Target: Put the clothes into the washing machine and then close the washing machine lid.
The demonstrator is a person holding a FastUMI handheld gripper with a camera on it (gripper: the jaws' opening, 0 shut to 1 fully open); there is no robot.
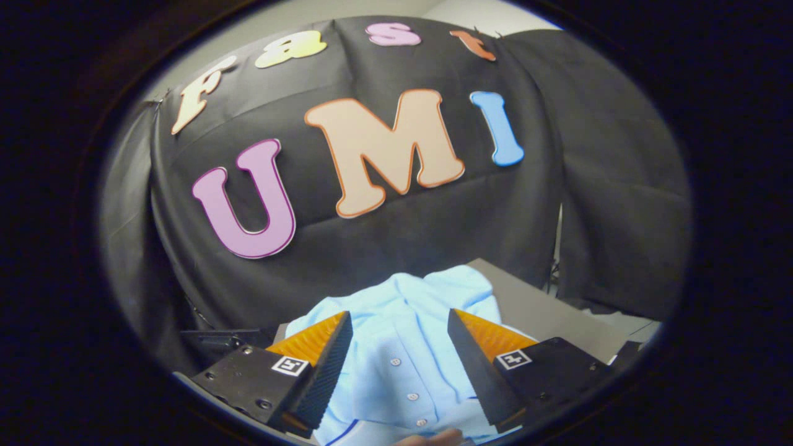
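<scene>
Gripper view: the gripper (399,347) hangs with its fingers spread wide, pressing on nothing. Between them and just beyond lies a light blue shirt (409,322), crumpled, its row of buttons (413,396) running down the gap between the fingers. The shirt rests on a grey bench (545,310) that extends past it toward the black cloth wall (433,229). Something pale sits just below the shirt, possibly a fingertip, but it is too cut off to tell.

By my judgement the task is at its start: the shirt is not yet grasped, so gripping it, loading it into the washing machine and closing the lid all remain.
</scene>
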